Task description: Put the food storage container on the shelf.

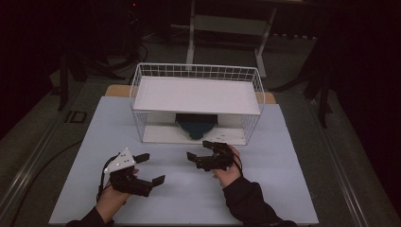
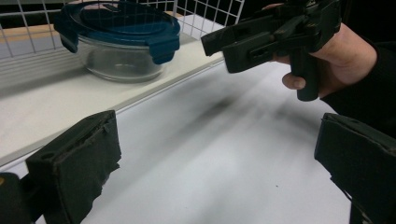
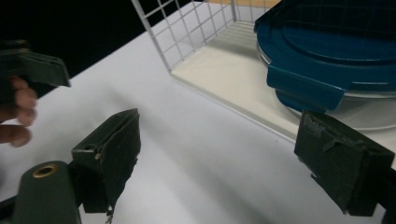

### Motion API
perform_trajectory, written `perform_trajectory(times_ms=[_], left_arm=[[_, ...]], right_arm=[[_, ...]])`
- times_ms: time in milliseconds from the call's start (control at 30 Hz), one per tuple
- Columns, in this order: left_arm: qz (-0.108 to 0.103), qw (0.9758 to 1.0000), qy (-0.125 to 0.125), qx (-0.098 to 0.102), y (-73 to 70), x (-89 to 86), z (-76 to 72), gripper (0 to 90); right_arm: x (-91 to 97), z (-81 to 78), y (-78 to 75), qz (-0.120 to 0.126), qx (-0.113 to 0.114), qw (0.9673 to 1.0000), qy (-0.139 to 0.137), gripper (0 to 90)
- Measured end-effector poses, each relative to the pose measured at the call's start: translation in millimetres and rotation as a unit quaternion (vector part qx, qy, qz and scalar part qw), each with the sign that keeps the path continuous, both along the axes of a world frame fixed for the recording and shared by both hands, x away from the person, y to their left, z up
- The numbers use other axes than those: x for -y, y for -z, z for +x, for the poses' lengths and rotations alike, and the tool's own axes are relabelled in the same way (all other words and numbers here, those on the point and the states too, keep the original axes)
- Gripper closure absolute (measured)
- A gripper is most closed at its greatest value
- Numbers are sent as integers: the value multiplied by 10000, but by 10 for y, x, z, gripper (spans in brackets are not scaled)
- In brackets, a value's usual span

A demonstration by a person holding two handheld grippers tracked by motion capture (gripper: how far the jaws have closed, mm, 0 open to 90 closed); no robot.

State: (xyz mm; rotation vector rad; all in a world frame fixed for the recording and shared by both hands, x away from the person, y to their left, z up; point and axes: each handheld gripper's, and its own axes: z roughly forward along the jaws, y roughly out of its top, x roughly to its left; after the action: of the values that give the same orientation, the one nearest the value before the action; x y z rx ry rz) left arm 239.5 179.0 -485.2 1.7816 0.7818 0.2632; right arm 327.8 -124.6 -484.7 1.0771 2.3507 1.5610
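One glass container with a blue lid is seen on the lower shelf of the wire rack, just beyond the right gripper; two grippers are counted, both wide open and empty

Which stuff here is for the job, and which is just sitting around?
For the job:
- round glass container with blue clip lid
- white wire rack with two shelves
- right gripper, fingers open and empty
- left gripper, fingers open and empty

Just sitting around:
- white metal frame on the floor behind

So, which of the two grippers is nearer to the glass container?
The right gripper: it is just before the container in the wire rack; the left gripper is farther back.
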Motion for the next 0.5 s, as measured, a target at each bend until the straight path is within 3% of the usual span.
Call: perform_trajectory(times_ms=[133,500], left_arm=[[76,10000,60,-2,-1,-1,-45,4],[36,10000,7,-65,26,-67,-121,4]], right_arm=[[104,-67,-15,15,-62,10000,-27,138],[432,-352,-72,-52,165,9998,102,140]])
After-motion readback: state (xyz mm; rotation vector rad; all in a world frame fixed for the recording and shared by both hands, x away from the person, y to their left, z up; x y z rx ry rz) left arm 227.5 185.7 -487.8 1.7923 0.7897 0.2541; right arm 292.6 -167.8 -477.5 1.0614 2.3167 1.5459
